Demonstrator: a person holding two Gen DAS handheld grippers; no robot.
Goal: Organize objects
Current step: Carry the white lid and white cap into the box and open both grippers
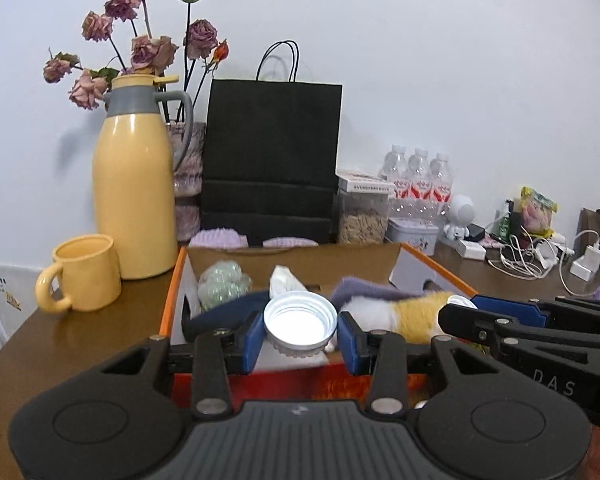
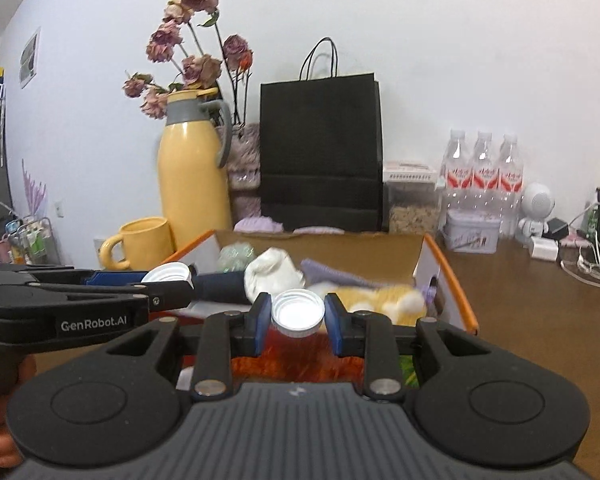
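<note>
Two white lids hang above the open box [image 1: 172, 280] on the bench [image 1: 60, 344]: the left gripper [image 1: 300, 330] pinches one lid [image 1: 300, 320] between its blue pads, and the right gripper [image 2: 298, 314], at its 3 o'clock, pinches the other lid [image 2: 298, 312]. The step in hand looks like carrying both lids clear of the box, where socks and a plush toy [image 1: 412, 312] lie. Next, each lid needs a resting place, perhaps the bare bench at 3 o'clock of the box, set down flat before the pads part.
</note>
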